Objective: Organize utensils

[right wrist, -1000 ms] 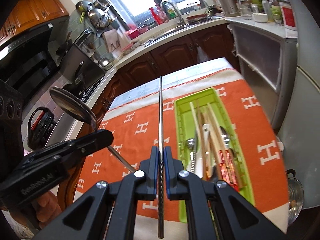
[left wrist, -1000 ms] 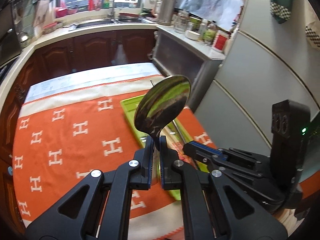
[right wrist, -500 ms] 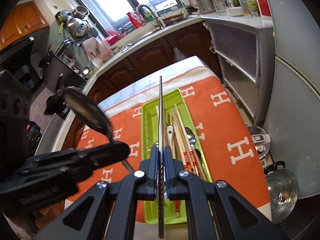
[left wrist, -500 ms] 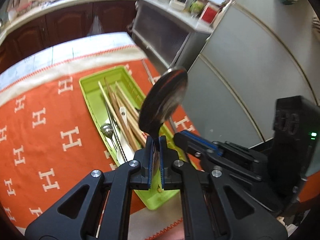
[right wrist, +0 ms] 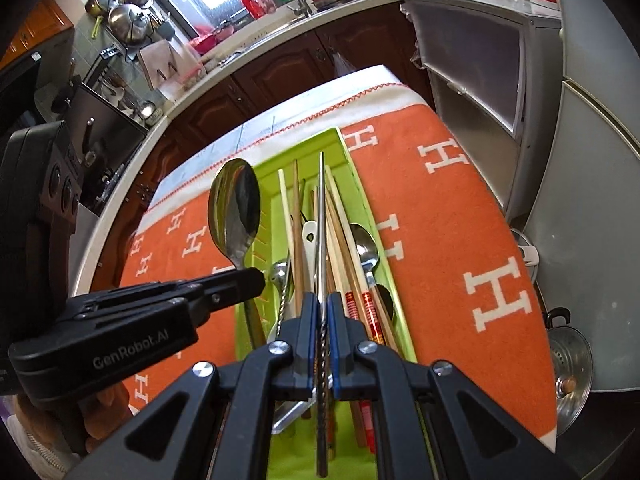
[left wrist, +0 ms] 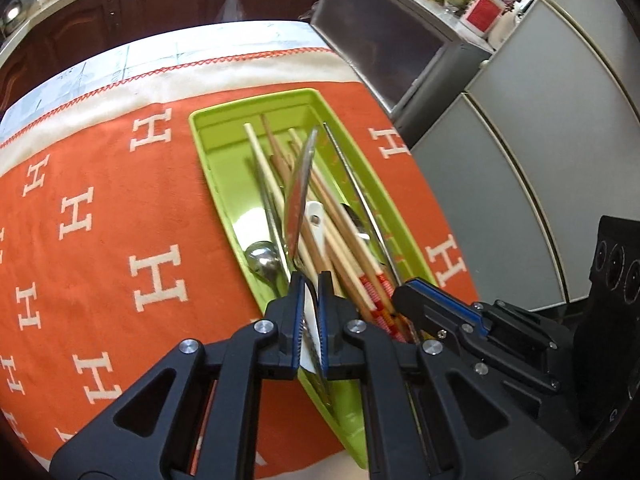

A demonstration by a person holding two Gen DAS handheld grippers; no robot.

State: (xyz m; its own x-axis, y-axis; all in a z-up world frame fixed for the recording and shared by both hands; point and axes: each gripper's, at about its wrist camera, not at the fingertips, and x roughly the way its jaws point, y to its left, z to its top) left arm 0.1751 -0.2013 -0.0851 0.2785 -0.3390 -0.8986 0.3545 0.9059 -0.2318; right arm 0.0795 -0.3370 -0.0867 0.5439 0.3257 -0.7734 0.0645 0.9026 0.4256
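left claw (left wrist: pixel 309 300): pinching spoon (right wrist: pixel 235 214)
right claw (right wrist: pixel 321 316): pinching metal chopstick (right wrist: pixel 321 216)
advice: lower both lengthwise into green tray (left wrist: pixel 208 152), then release

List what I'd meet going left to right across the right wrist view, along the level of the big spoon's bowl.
Orange cloth → large spoon held in the left tongs → green tray → wooden chopsticks → metal chopstick in the right tongs → small spoon.
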